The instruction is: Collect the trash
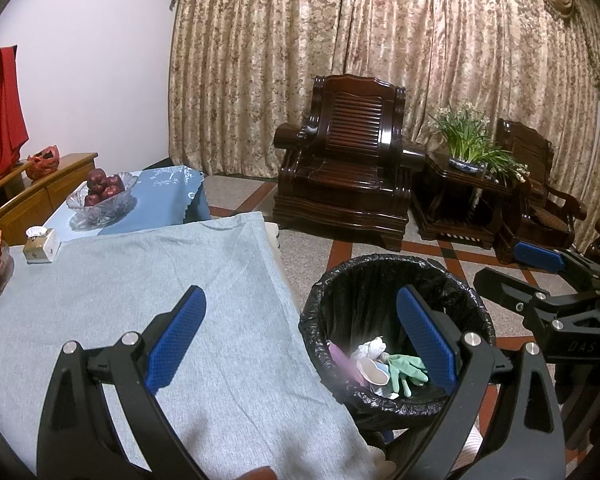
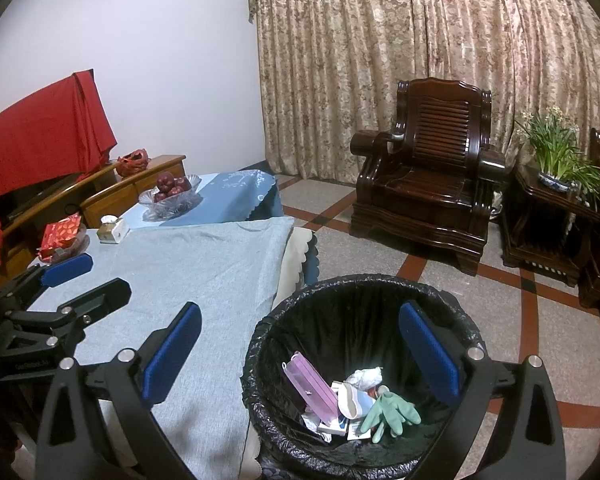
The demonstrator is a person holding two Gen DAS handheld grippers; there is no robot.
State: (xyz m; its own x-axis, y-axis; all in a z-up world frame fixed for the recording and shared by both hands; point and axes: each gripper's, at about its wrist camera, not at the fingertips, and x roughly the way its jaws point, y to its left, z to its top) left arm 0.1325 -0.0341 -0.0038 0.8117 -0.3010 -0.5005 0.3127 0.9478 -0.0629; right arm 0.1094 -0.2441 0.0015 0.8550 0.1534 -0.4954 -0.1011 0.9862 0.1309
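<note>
Though blurred, "DAS" on right claw [image 1: 540, 276]

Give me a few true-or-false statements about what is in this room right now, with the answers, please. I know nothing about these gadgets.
1. The bin has a black liner. True.
2. A green glove lies on the grey tablecloth. False: it lies inside the bin, among other rubbish.
3. Both the left gripper and the right gripper are open and hold nothing. True.
4. The glass bowl holds oranges. False: it holds dark red apples.
5. The dark wooden armchair has someone sitting in it. False: its seat is bare.
6. A potted plant stands on the side table beside the armchair. True.
</note>
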